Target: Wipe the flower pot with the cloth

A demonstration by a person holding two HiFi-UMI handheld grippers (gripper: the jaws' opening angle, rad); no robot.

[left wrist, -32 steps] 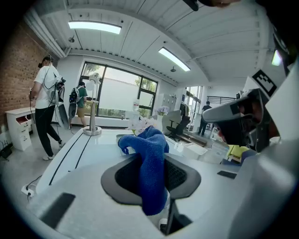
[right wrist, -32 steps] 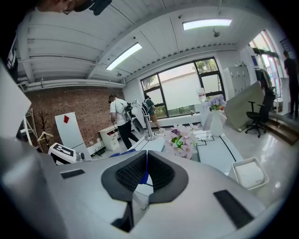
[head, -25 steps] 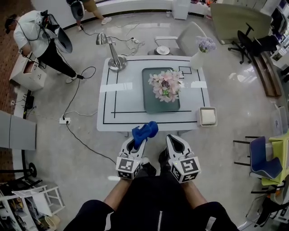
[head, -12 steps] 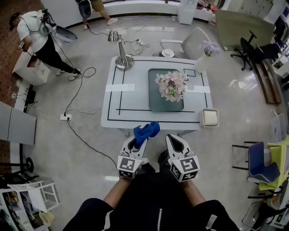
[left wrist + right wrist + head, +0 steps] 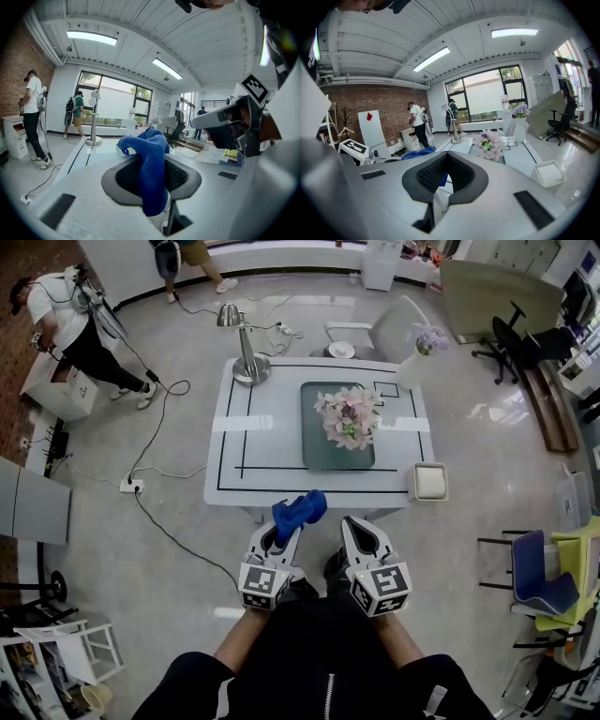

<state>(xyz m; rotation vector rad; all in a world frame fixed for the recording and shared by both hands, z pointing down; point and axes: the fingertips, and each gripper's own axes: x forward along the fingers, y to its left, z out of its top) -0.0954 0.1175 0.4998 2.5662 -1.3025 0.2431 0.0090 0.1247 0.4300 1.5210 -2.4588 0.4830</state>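
A pot of pink flowers (image 5: 347, 418) stands on a grey mat (image 5: 319, 451) in the middle of the white table (image 5: 234, 427); the blooms hide the pot itself from above. It also shows in the right gripper view as the flower pot (image 5: 490, 143). My left gripper (image 5: 291, 524) is shut on a blue cloth (image 5: 300, 510), held short of the table's near edge. The cloth (image 5: 150, 159) bunches up over the left gripper (image 5: 152, 178). My right gripper (image 5: 357, 529) hangs beside it, jaws together and holding nothing, as the right gripper (image 5: 445, 176) view confirms.
A desk lamp (image 5: 244, 357) stands at the table's far left, a white vase with purple flowers (image 5: 419, 354) at the far right, and a white square dish (image 5: 429, 482) at the near right corner. Cables (image 5: 159, 521) lie on the floor at left. People (image 5: 66, 320) stand beyond.
Both grippers keep the same pose with the cloth still held. The head view has shifted slightly, and the people at the back have moved a little.
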